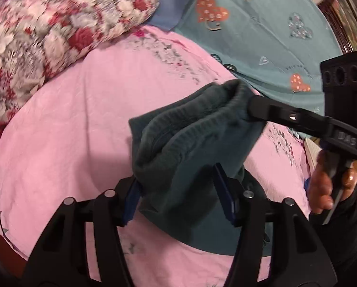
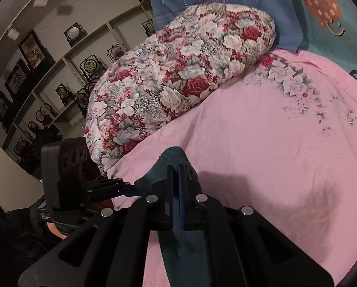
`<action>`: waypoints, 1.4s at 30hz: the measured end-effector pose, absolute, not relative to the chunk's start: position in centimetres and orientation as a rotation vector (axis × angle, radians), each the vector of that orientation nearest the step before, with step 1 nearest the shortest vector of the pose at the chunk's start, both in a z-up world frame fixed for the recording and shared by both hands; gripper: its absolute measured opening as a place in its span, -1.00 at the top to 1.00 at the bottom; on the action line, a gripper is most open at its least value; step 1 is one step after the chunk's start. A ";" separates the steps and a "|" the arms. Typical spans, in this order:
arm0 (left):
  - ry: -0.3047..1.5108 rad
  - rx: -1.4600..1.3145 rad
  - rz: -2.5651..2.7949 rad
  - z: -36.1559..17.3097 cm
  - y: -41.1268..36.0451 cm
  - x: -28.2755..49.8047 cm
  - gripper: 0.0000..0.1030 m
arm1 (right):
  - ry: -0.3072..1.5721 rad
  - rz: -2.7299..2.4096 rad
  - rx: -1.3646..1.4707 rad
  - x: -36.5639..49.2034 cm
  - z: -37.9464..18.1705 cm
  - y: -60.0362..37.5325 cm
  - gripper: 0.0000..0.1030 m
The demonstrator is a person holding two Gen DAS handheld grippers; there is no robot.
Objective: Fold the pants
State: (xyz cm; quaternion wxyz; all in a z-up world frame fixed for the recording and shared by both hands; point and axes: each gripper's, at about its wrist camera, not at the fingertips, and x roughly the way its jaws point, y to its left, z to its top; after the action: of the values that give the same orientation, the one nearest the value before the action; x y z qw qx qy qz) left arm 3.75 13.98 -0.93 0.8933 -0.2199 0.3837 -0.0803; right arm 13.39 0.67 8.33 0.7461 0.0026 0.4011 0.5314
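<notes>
Dark teal pants (image 1: 183, 138) are bunched up above the pink bedsheet (image 1: 71, 119), ribbed waistband uppermost. My right gripper (image 1: 249, 106) reaches in from the right and is shut on the waistband's far end; in its own view the right gripper (image 2: 176, 186) has its pads pinched on a thin fold of the pants (image 2: 171, 160). My left gripper (image 1: 178, 193) stands part open around the bunch. Cloth fills the gap and brushes both pads without being squeezed. The left gripper (image 2: 133, 191) also shows at the cloth's left edge. The lower pants lie on the sheet.
A rolled floral quilt (image 1: 47, 24) lies at the back left, close to the pants. A teal blanket with hearts (image 1: 262, 24) and a blue striped cloth (image 1: 173, 4) cover the far side. A hand (image 1: 321, 191) holds the right gripper. Wall shelves (image 2: 47, 71) hold framed ornaments.
</notes>
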 end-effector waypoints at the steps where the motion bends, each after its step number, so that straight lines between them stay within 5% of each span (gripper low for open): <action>1: 0.783 -0.443 -0.167 -0.7 13.5 3.5 -0.43 | 0.860 1.167 0.008 12.7 8.9 -0.4 0.94; 7: 0.613 -0.408 -0.252 0.2 11.9 2.6 -0.75 | 0.799 1.172 0.012 9.2 10.3 -5.6 0.94; 20: 0.497 -0.305 -0.637 -1.8 10.4 6.2 -0.82 | 0.779 1.224 -0.029 6.5 10.1 -6.3 0.94; 21: 0.497 -0.301 -0.654 -1.9 10.1 6.4 -0.58 | 0.776 1.216 -0.031 6.4 10.2 -6.3 0.94; 22: 0.511 -0.296 -0.680 -1.9 9.7 6.7 0.02 | 0.776 1.208 -0.028 6.4 10.2 -6.4 0.94; 24: 0.555 -0.289 -0.725 -1.9 8.9 7.1 0.70 | 0.780 1.186 -0.023 6.6 10.2 -6.9 1.00; 34: 0.578 -0.215 -0.650 2.2 4.2 2.0 0.83 | 0.705 1.113 0.073 5.1 11.2 -13.0 1.00; 42: 0.656 -0.139 -0.749 4.0 -9.6 0.7 0.83 | 0.704 0.851 0.256 2.0 7.4 -24.9 1.00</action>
State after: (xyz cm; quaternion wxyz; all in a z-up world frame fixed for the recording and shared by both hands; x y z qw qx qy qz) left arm 0.72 -9.58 4.00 0.8763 -0.0668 0.3143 -0.3590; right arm 1.98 -24.92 7.40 0.8436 0.1211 0.3334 0.4032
